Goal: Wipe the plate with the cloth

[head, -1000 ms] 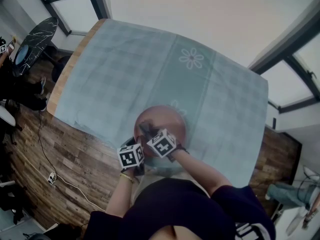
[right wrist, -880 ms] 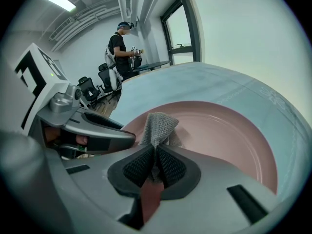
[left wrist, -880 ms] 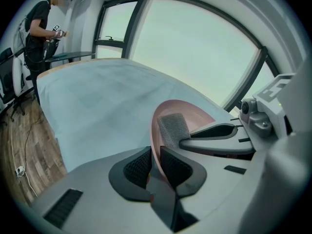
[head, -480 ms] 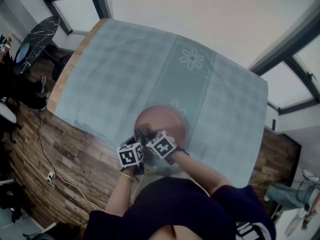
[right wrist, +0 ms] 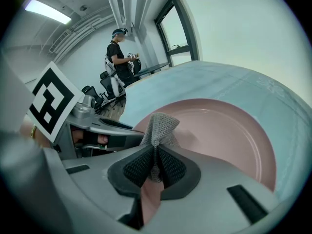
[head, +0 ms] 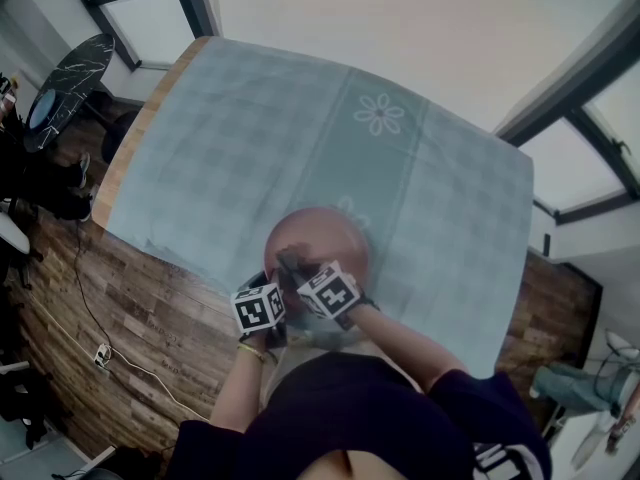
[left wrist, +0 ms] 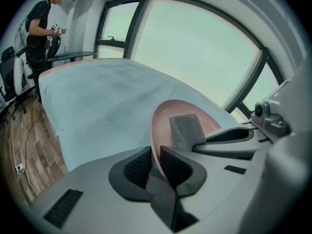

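A round pink plate lies near the front edge of the table, and its rim stands on edge in the left gripper view. My left gripper is shut on the plate's near rim. My right gripper is shut on a small grey knitted cloth, whose free end rests on the plate's inner surface near the left rim.
A pale blue checked tablecloth with flower prints covers the table, wood showing at its left edge. Wooden floor, a cable and a socket lie at the left. A person stands by a dark desk and chairs.
Both grippers and the plate have hardly moved; the cloth has shifted only slightly on the plate's near left part.
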A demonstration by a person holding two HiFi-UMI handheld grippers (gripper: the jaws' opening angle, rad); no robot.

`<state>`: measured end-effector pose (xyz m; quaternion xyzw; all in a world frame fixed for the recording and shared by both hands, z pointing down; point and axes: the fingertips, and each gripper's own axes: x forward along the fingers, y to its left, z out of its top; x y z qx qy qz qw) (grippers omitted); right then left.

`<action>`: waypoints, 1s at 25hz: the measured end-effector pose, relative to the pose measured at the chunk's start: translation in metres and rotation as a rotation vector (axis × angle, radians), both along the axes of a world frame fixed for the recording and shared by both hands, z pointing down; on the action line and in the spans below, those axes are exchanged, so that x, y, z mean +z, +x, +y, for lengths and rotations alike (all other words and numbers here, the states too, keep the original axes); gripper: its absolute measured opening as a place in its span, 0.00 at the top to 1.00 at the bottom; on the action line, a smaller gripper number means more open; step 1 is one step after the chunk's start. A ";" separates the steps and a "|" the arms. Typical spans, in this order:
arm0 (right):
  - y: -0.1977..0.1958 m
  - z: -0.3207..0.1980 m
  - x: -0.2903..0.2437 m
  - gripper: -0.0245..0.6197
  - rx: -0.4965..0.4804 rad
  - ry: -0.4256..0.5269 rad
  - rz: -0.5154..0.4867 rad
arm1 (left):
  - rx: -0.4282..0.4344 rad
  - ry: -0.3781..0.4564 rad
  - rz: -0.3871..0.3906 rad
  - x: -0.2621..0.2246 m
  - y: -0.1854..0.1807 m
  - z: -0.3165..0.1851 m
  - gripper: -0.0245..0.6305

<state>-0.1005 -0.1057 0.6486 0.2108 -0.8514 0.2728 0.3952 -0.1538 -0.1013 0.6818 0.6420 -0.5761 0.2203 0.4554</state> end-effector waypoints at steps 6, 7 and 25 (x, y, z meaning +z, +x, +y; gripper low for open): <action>0.029 -0.029 -0.005 0.91 0.066 0.065 0.021 | 0.005 0.013 -0.002 -0.002 0.000 -0.003 0.86; 0.035 -0.035 -0.004 0.91 0.082 0.072 0.028 | 0.005 0.011 -0.001 -0.001 0.000 -0.003 0.86; 0.094 -0.086 0.009 0.91 0.219 0.073 0.164 | 0.006 0.007 0.000 -0.002 0.002 -0.002 0.86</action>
